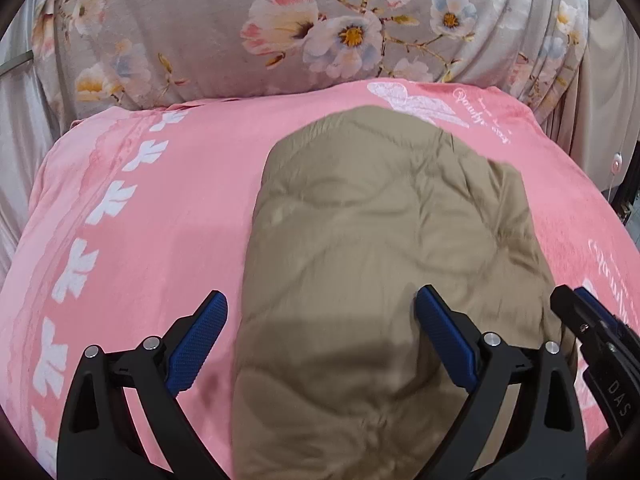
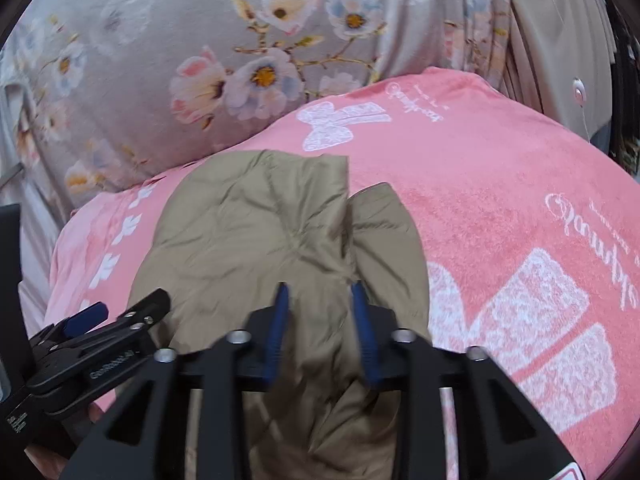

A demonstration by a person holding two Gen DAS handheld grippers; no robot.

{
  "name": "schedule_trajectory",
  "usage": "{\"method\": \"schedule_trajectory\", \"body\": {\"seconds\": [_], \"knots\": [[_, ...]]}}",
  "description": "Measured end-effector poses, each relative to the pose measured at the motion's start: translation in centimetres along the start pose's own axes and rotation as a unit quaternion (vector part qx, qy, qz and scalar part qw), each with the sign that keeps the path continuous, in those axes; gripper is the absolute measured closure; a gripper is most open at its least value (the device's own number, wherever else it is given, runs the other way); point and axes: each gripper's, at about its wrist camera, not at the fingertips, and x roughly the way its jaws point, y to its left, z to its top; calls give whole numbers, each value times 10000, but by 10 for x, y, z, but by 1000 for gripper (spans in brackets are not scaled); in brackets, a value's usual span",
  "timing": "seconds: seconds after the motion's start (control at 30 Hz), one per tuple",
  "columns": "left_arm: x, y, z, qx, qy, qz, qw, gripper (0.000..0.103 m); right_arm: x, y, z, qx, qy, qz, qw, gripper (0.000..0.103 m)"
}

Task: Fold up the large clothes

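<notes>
Now, left wrist view:
Garment: olive-khaki padded jacket of crinkled fabric [image 1: 384, 272], lying as a long folded bundle on the pink blanket with white leaf and butterfly print [image 1: 160, 208], reaching from the near edge toward the far side.
Left gripper [image 1: 320, 320]: black tongs with blue pads, spread wide, holding nothing; left pad over the blanket, right pad over the jacket, contact not possible to tell.
Right gripper [image 1: 584, 320]: seen only at the right edge, state not readable from this side.
Background: grey floral bedding [image 1: 280, 32] behind the blanket.

Right wrist view:
Garment: same jacket [image 2: 248, 232], with a narrower side part [image 2: 384, 232] lying beside the main body, a seam or gap between them.
Right gripper [image 2: 320, 300]: blue pads close to each other but apart, above that seam; no fabric clearly pinched.
Left gripper [image 2: 96, 316]: visible at left, low near the jacket edge.

Step in hand: probably between folds, the bundle being narrow already.
Next move: likely to pinch the near end with both tongs and carry it over toward the far end, keeping the slippery puffy layers together.
</notes>
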Motion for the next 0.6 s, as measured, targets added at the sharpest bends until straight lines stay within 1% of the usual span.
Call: {"method": "schedule_trajectory", "body": {"seconds": [0.03,0.13,0.2,0.33,0.4,0.5,0.6], "knots": [[-1,-1,-5,46,45,21,10000,10,1,5,-5,-104,14,-13,9999,91],[0,-2,-19,151,107,38,9998,10,16,7,-21,-279,193,-65,9994,92],[3,0,-26,146,157,-6,9998,9,19,7,-28,-303,190,-104,9993,93],[14,8,-31,-80,346,-188,9992,5,25,9,-41,-608,110,-296,9976,93],[20,10,-33,-131,404,-260,9988,5,27,10,-47,-663,49,-343,9972,93],[20,6,-36,-12,345,-172,9993,5,28,10,-52,-703,-36,-392,9968,93],[21,1,-38,108,252,-46,9996,5,29,9,-52,-690,-28,-390,9968,93]]}}
